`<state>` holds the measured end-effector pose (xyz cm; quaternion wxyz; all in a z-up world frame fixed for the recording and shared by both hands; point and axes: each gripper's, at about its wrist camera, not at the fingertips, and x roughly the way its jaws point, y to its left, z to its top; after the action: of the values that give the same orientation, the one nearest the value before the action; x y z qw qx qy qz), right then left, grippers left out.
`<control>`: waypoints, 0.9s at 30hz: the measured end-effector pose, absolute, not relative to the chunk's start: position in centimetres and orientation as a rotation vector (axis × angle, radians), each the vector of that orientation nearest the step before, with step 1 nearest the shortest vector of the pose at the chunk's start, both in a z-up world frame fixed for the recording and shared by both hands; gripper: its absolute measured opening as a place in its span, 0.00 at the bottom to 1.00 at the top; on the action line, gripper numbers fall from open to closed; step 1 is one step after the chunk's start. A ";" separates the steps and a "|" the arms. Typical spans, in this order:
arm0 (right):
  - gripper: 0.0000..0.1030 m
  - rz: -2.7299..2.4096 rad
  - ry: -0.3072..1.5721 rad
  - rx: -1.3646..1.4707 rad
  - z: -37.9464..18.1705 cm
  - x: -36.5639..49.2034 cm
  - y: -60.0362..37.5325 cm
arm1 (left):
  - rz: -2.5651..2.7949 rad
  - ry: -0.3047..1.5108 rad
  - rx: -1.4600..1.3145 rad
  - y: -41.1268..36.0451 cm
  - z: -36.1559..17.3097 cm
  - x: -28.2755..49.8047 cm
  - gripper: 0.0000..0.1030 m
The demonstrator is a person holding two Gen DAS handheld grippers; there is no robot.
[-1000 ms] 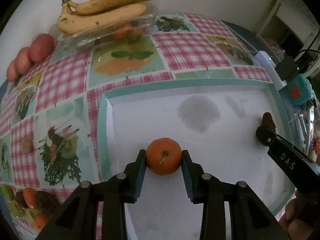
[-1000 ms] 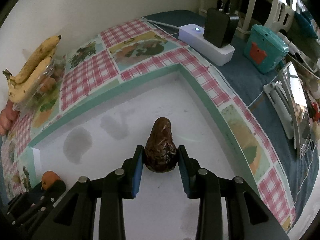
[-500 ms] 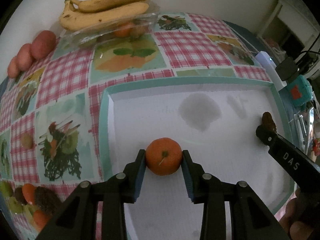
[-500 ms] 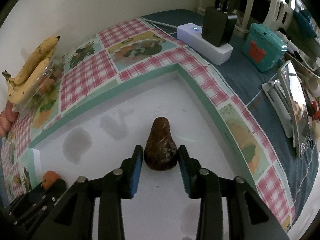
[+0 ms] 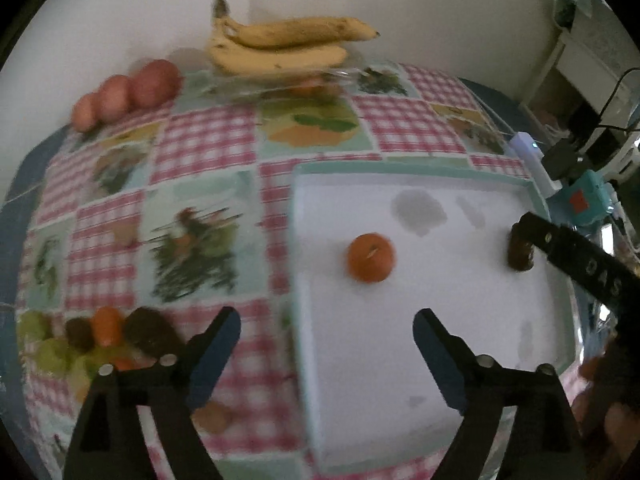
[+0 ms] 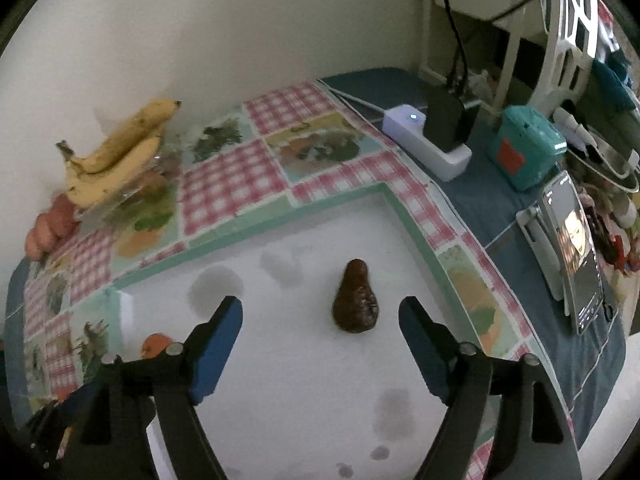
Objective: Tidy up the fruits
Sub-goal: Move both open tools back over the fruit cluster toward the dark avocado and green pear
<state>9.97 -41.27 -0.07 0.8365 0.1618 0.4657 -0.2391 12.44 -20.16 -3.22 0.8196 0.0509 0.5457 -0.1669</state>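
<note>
An orange mandarin (image 5: 371, 257) lies on the white mat (image 5: 380, 352); it also shows in the right wrist view (image 6: 157, 345). My left gripper (image 5: 326, 338) is open and empty, pulled back from the mandarin. A dark brown avocado (image 6: 355, 297) lies on the white mat (image 6: 304, 392), and shows partly behind the right gripper's finger in the left wrist view (image 5: 520, 252). My right gripper (image 6: 320, 330) is open and empty, set back around the avocado without touching it.
Bananas (image 5: 280, 42) on a clear tray and reddish potatoes (image 5: 128, 92) sit at the back by the wall. A pile of small fruits (image 5: 100, 340) lies at the front left. A power strip (image 6: 424, 140), teal box (image 6: 528, 152) and phone (image 6: 576, 256) stand right.
Both grippers opened and let go of their fruit, then drew back. The mandarin and avocado now rest on the white mat. The left view shifted left.
</note>
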 end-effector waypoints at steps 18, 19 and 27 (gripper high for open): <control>0.88 -0.327 1.040 0.270 -2.3 9.4 -32.9 | -0.060 0.917 -0.133 -3.5 2.1 11.1 1.00; 0.88 -0.309 1.046 0.269 -2.4 9.4 -32.3 | -0.031 0.912 -0.125 -3.1 2.1 11.2 1.00; 0.88 -0.202 1.051 0.208 -2.0 10.4 -26.7 | 0.028 0.958 -0.236 2.6 1.2 12.6 1.00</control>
<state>10.39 -26.72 -1.95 0.8551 0.0992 0.4997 -0.0961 12.62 2.60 1.19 0.8806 -0.1131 0.4599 0.0137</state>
